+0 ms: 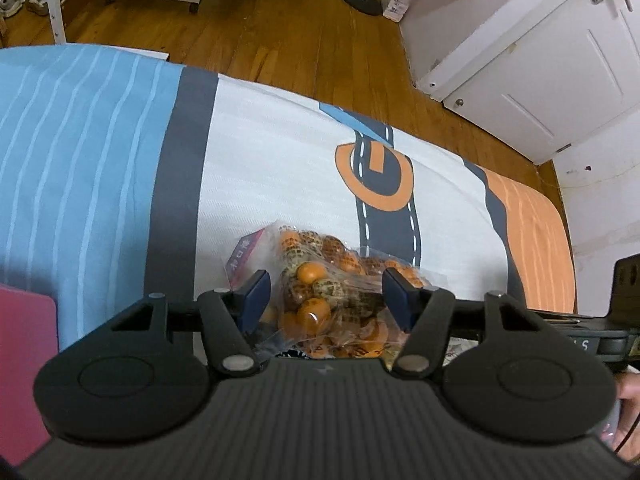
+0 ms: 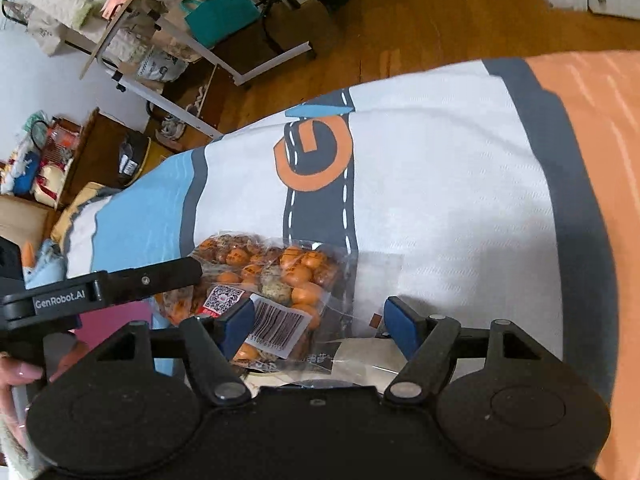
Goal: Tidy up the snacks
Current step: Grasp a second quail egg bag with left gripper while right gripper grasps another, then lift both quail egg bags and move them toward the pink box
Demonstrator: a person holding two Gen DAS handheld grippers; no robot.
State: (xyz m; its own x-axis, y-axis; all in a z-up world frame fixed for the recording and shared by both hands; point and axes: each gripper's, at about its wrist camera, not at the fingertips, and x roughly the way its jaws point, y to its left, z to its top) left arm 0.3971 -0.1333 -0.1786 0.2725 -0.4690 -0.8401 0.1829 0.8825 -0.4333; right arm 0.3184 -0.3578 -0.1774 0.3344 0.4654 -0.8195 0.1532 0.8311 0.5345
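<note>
A clear bag of orange and speckled round snacks (image 1: 316, 280) lies on the bed sheet (image 1: 280, 152). My left gripper (image 1: 324, 296) straddles it from above, and its blue pads (image 1: 256, 296) press against the bag's two sides. In the right wrist view the same bag (image 2: 280, 276) shows a barcode label and a red QR sticker. My right gripper (image 2: 320, 328) stands open over the bag's near end. Its left pad (image 2: 240, 328) is by the label and its right pad is clear of the plastic. One black finger of the left gripper (image 2: 160, 276) lies against the bag's left side.
The sheet (image 2: 440, 200) is white with a road print, blue at one end and orange at the other. A pink flat thing (image 1: 24, 360) lies at the near left. Wooden floor (image 1: 260, 28), a white door (image 1: 540, 80) and a cluttered rack (image 2: 140, 40) lie beyond the bed. A hand (image 2: 16, 376) holds the left gripper.
</note>
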